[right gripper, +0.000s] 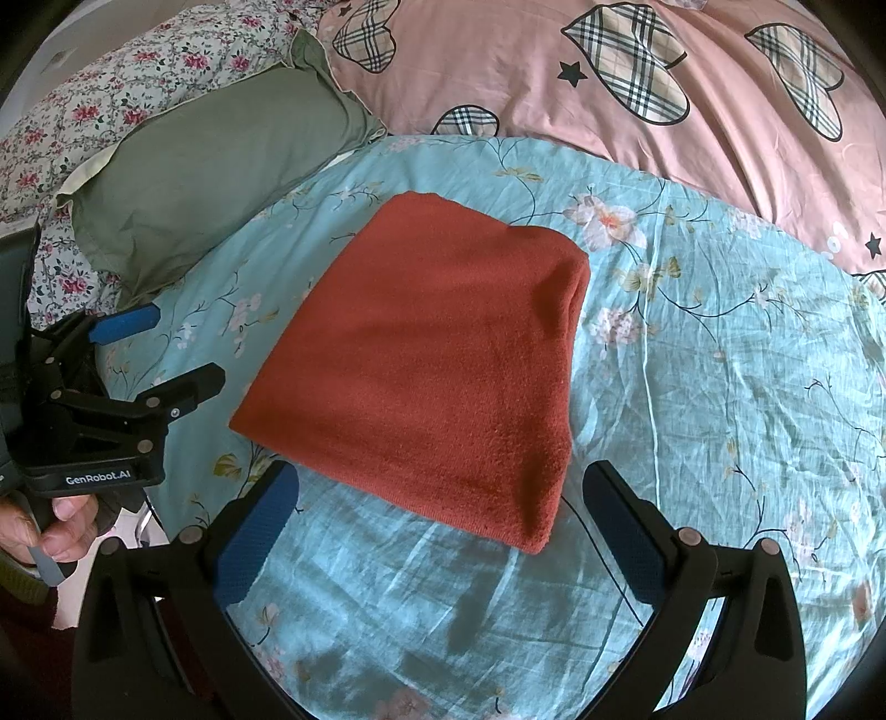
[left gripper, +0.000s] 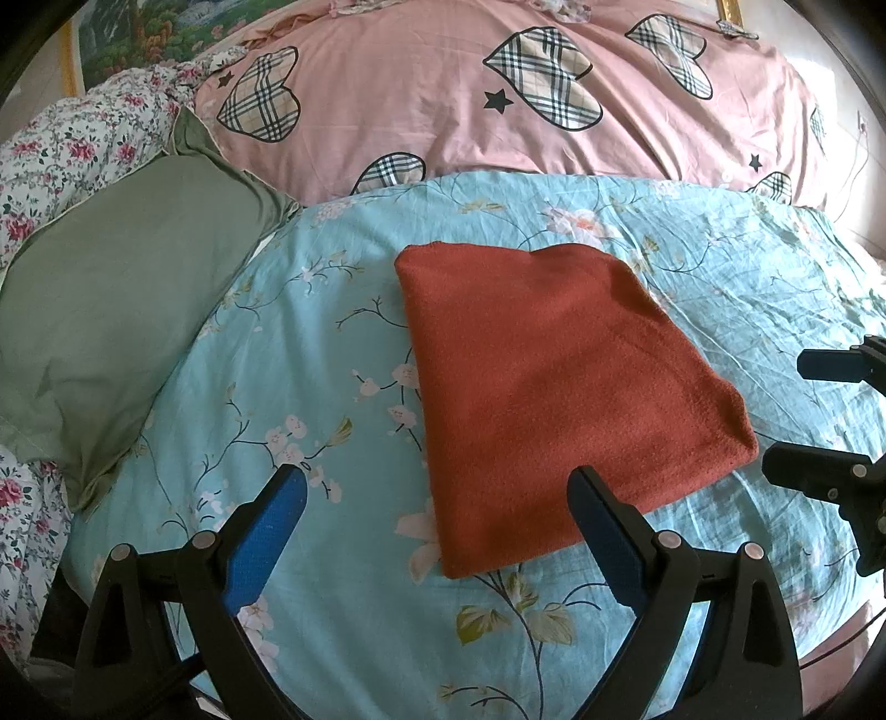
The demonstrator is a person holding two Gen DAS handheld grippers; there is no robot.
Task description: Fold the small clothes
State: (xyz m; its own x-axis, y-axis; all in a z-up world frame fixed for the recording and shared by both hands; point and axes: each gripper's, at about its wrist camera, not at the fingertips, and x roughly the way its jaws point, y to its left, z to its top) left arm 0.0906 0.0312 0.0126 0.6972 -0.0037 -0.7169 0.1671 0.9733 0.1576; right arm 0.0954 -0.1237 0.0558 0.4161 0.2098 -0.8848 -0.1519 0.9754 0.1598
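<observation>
Rust-red fleece cloth (left gripper: 559, 387) lies folded into a flat rectangle on a bed covered by a pale blue floral sheet (left gripper: 310, 354), with nothing resting on top of it. Behind it spreads a pink quilt (left gripper: 432, 99) printed with plaid hearts and black stars; a sage-green pillow (left gripper: 116, 310) sits to the left, touching a white quilt with red flowers (left gripper: 61, 149). The left tool (left gripper: 437, 498) hovers at the cloth's near edge, its blue-padded fingers spread wide and gripping nothing. The right tool (right gripper: 443, 493) is likewise released, fingers wide apart just short of the cloth's near corner. Only the right wrist view shows the person's hand (right gripper: 55, 526) holding the left tool's handle. Only the left wrist view shows a framed landscape picture (left gripper: 160, 27) behind the bed.
</observation>
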